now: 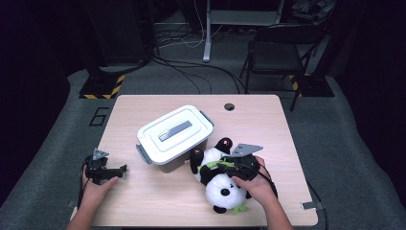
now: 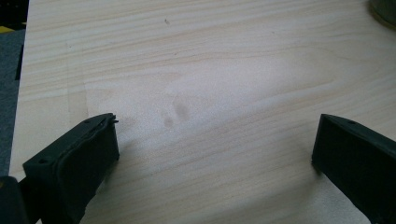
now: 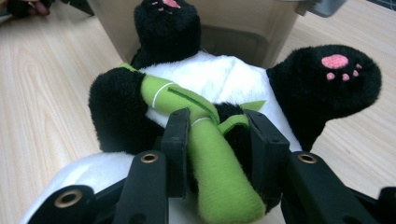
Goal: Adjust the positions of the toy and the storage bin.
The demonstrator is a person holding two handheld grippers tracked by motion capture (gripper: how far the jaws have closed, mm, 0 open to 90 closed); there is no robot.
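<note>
At lower centre of the high view we pinch the plush panda (image 1: 221, 179) by its green bamboo (image 3: 210, 154) with the right gripper (image 3: 218, 140), probably for the lidded box (image 1: 174, 134) (closed), while the left gripper (image 2: 212, 154) idles lower left, jaws spread over bare tabletop (image 2: 210, 70).

Dim lab: floor cables (image 1: 191, 72), hazard-striped stand bases (image 1: 102, 89), folding chair (image 1: 280, 50).

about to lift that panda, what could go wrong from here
The right tool pinches only the green bamboo stalk and a little fur, so the panda may dangle or slip free. The storage box has its lid on and the toy's feet press against it, so a lift could nudge it. The left tool sits open and apart, giving no support.
</note>
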